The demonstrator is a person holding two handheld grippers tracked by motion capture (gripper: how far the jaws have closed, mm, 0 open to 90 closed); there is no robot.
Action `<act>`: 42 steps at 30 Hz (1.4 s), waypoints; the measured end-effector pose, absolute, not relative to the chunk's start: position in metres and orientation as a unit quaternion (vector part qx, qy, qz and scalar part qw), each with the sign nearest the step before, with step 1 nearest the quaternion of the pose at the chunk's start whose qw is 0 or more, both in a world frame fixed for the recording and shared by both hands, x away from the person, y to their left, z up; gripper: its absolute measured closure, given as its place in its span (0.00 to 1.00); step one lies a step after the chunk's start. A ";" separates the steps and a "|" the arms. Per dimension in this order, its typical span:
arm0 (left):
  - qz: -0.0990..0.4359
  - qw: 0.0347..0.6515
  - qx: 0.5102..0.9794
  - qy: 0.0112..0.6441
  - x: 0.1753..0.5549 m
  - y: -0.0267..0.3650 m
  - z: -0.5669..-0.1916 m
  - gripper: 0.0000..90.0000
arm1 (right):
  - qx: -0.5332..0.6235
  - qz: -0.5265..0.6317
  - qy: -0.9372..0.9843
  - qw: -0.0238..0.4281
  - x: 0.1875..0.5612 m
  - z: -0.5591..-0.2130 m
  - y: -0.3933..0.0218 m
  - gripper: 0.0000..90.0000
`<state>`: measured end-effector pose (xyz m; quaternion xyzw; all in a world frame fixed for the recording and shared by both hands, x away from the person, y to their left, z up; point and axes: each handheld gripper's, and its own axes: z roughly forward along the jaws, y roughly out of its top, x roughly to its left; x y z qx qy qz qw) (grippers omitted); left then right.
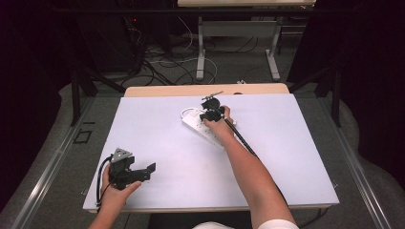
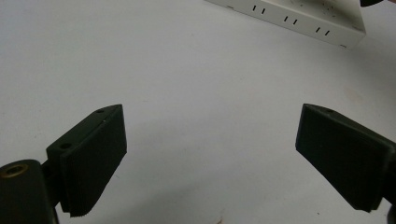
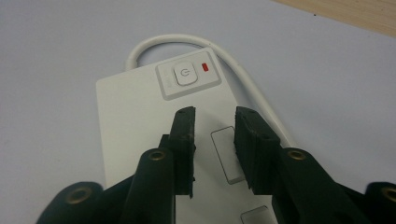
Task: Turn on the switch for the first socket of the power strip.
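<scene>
A white plastic power strip (image 1: pixel 206 125) with a looped white cord (image 3: pixel 196 39) lies near the middle of a white table sheet (image 1: pixel 286 143), slightly toward the far side. The right gripper (image 3: pixel 215 116) hangs just over the strip's top, jaws a little apart with nothing between them, short of the square power button (image 3: pixel 186 74) beside a red lamp (image 3: pixel 206 68). A push could skid the strip or miss the button. The left gripper (image 2: pixel 210 140) rests released, near left, well apart.
</scene>
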<state>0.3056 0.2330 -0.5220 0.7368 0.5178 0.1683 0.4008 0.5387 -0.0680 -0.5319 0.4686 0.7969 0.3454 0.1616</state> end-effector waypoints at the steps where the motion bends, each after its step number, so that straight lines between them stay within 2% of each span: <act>1: 0.164 0.397 0.740 0.517 0.306 0.234 -0.521 0.09 | 0.468 0.346 0.797 0.162 0.539 -0.532 -0.068 0.72; 5: 0.167 0.400 0.738 0.517 0.306 0.233 -0.523 0.09 | 0.471 0.342 0.796 0.166 0.538 -0.531 -0.071 0.64; 13: 0.166 0.400 0.737 0.518 0.306 0.232 -0.523 0.09 | 0.469 0.336 0.800 0.168 0.535 -0.530 -0.070 0.56; 21: 0.166 0.397 0.738 0.519 0.307 0.233 -0.524 0.10 | 0.480 0.325 0.801 0.151 0.532 -0.530 -0.068 0.38; 30: 0.164 0.397 0.738 0.520 0.307 0.232 -0.524 0.10 | 0.492 0.320 0.799 0.129 0.528 -0.525 -0.069 0.28; 42: 0.164 0.397 0.737 0.522 0.308 0.231 -0.524 0.10 | 0.482 0.310 0.809 0.129 0.518 -0.516 -0.069 0.17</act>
